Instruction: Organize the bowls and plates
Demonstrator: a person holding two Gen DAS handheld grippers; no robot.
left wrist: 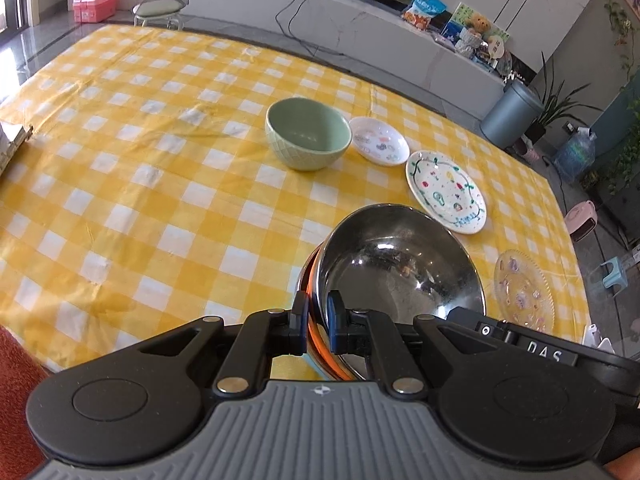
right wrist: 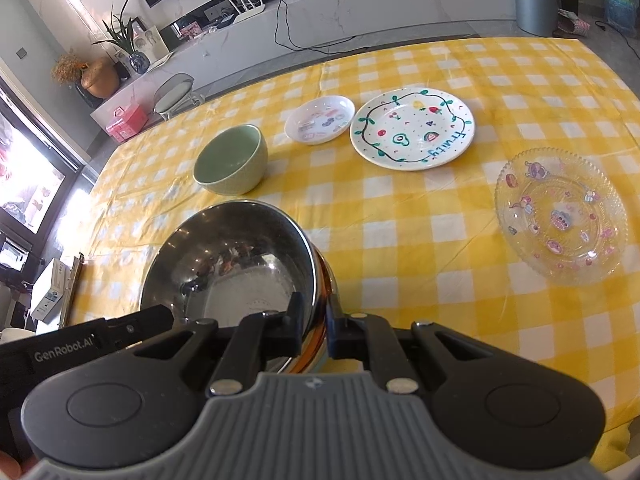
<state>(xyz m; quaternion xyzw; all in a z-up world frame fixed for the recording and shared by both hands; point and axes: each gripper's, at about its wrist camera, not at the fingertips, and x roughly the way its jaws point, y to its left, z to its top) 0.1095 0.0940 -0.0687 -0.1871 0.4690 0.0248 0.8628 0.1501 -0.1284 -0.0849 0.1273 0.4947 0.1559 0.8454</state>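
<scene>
In the left wrist view, the left half of the frame is bare yellow-checked tablecloth (left wrist: 132, 184), running up to the table's far edge along the upper left, where a small chair (left wrist: 162, 8) stands just past it. Some pale object pokes in at the left edge; what it is cannot be told. At centre sits the green bowl (left wrist: 308, 134), upright, with the small white dish (left wrist: 379, 141) just beside its right side; whether they touch cannot be told. Right of that, and lower, lies the fruit-painted plate (left wrist: 446, 192), apart from the dish. At lower centre the left gripper (left wrist: 317, 320) is closed narrowly on the near rim of the steel bowl (left wrist: 400, 256), which is tilted, with an orange edge showing under the rim. At lower right the clear glass plate (left wrist: 524, 290) lies close to the table's right edge.

In the right wrist view, the steel bowl (right wrist: 232, 256) fills the lower left, the right gripper (right wrist: 316, 326) pinching its rim on the right side, one finger inside and one outside. Beyond it stand the green bowl (right wrist: 232, 164), the small white dish (right wrist: 320, 119) and the fruit-painted plate (right wrist: 412, 128) in a row across the upper middle. The clear glass plate (right wrist: 560, 216) lies alone at right, with open cloth between it and the steel bowl.
</scene>
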